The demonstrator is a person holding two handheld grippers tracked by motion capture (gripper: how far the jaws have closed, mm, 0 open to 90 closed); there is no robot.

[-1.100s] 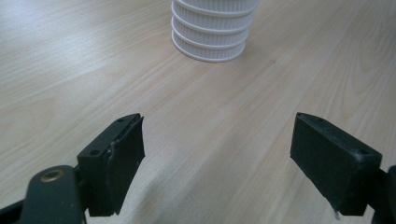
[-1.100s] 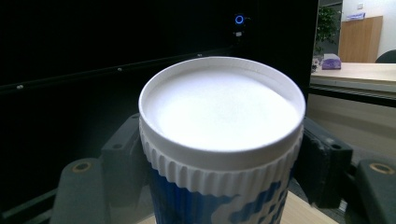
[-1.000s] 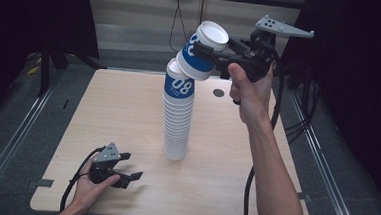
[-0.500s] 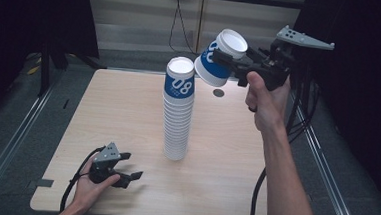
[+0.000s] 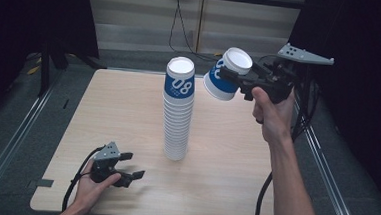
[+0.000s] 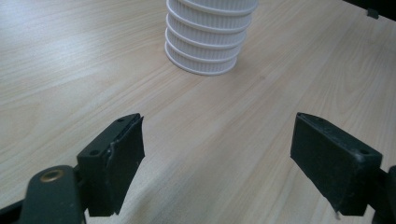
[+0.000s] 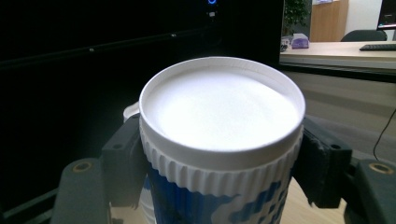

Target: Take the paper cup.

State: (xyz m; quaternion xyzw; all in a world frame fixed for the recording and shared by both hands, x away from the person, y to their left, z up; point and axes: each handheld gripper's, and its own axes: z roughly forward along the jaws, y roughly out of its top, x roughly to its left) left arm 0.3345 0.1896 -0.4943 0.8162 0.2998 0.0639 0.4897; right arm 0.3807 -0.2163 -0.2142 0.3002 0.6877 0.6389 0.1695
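Near the front left corner of the wooden table (image 5: 128,108), the left gripper (image 5: 127,168) is rested in a hand with its jaws spread wide and nothing held between them; in the left gripper view the bare tabletop is seen between the two black jaws, with the base of the stack beyond. At the middle of the table, a tall stack of upturned blue-and-white paper cups (image 5: 178,112) is stood upright. To its right, above the table's far right part, a single cup (image 5: 225,74) is clamped bottom-up and tilted in the right gripper (image 5: 237,80), whose jaws are pressed against its ribbed sides.
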